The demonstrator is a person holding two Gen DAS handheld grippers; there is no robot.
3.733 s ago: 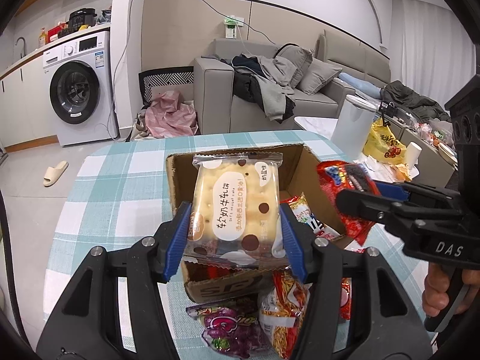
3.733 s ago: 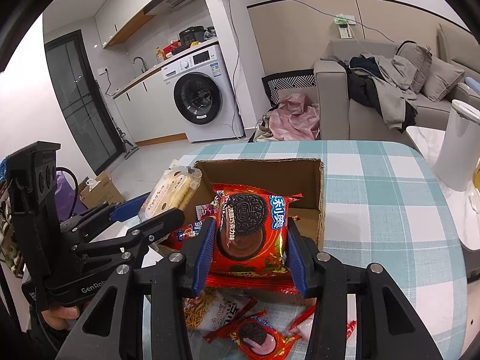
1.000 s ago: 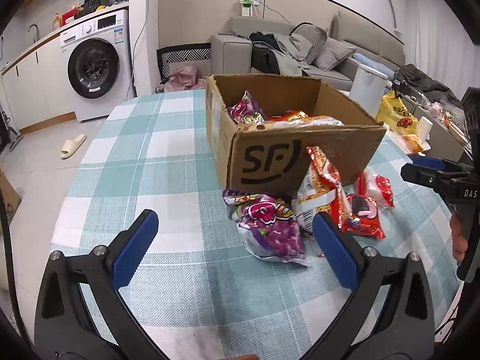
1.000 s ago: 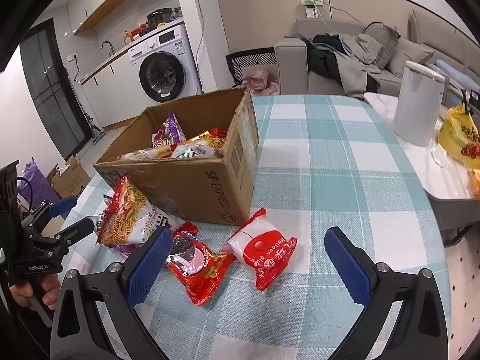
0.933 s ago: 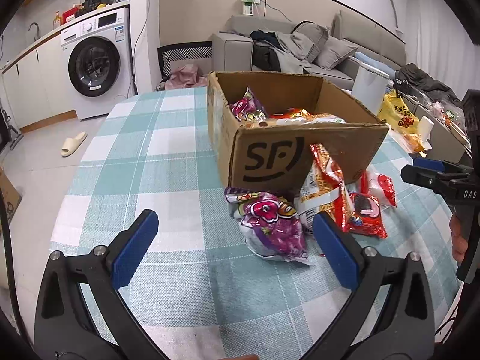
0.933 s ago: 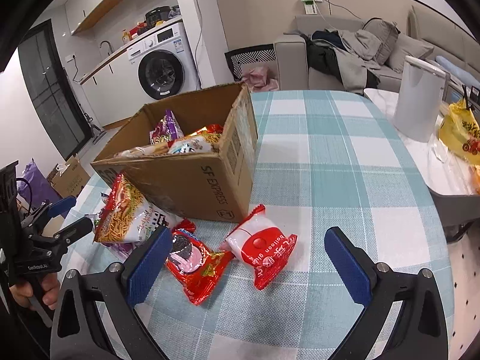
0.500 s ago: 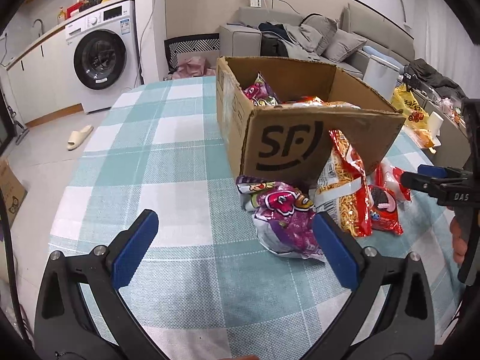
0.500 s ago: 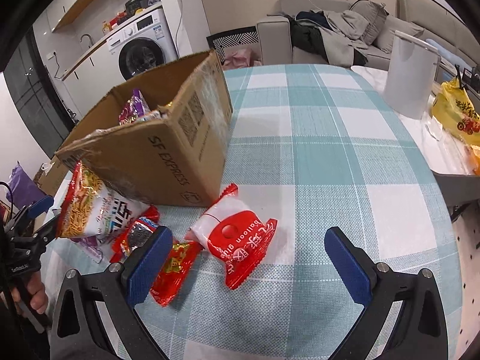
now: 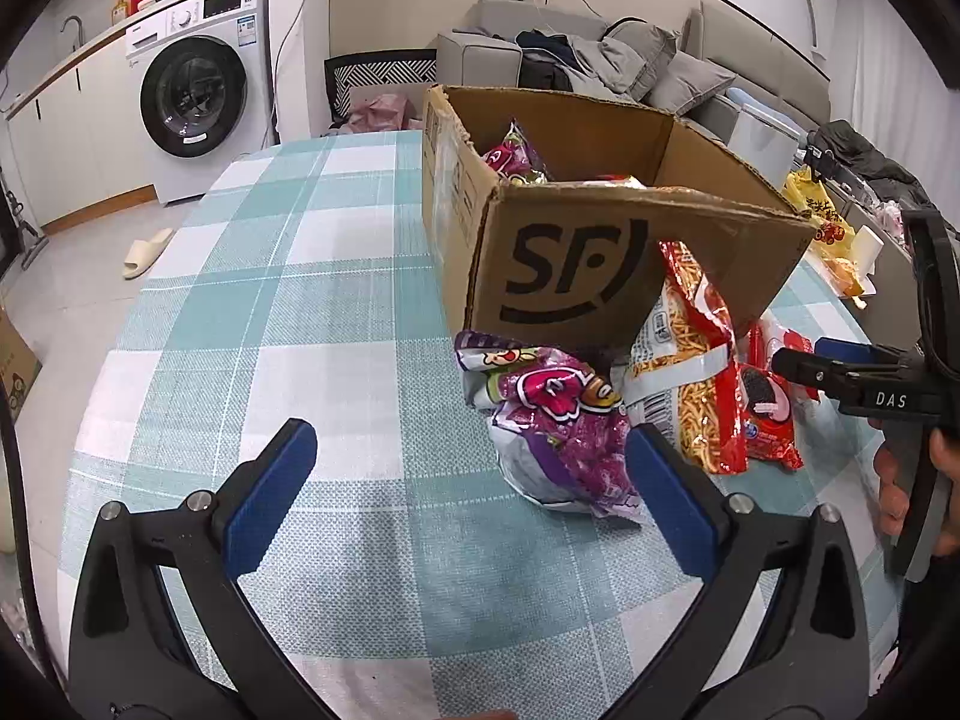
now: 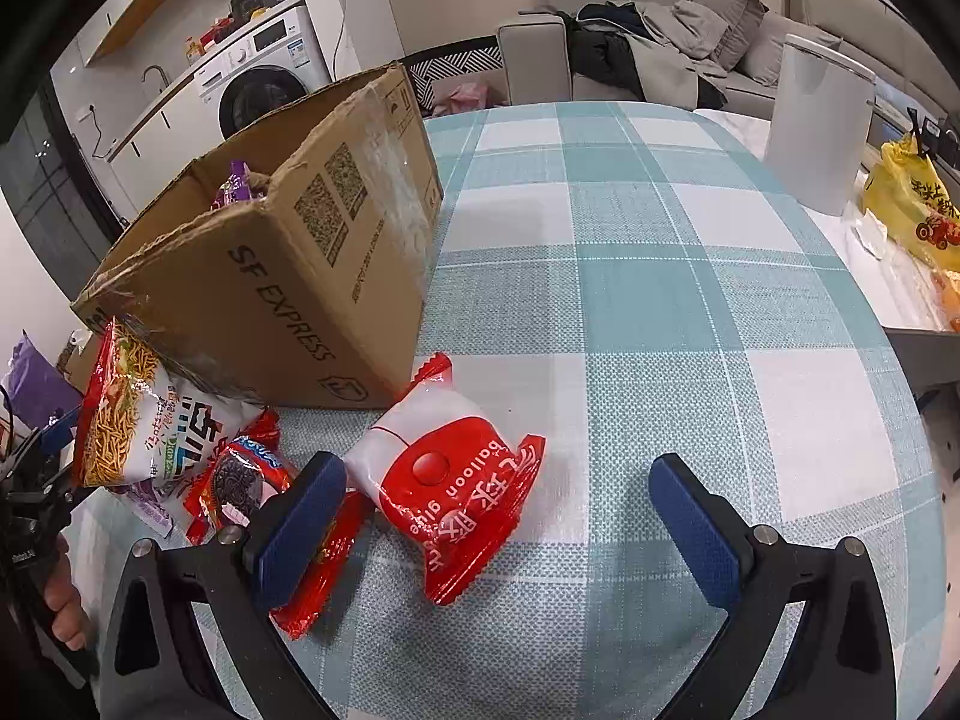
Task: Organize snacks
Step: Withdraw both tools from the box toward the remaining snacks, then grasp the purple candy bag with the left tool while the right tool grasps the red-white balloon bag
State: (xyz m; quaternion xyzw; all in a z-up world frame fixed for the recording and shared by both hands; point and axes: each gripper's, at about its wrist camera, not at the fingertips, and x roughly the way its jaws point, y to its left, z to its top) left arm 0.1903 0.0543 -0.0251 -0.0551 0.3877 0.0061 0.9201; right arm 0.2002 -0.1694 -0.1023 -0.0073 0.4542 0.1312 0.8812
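Observation:
A cardboard box marked SF stands on the checked table, with snack packs inside. In front of it lie a purple candy bag, an orange noodle-snack bag leaning on the box, and a red cookie pack. My left gripper is open low over the table, the purple bag by its right finger. In the right wrist view my right gripper is open just short of a red and white balloon-glue pack. The cookie pack and noodle bag lie to its left beside the box.
The round table's checked cloth is bare left of the box and on the right side. A white appliance and a yellow bag sit beyond the table's right edge. A washing machine and sofa stand behind.
Both grippers let go of the packs they held over the box and pulled back open. Since then they have dropped lower and closer to the loose packs in front of the box.

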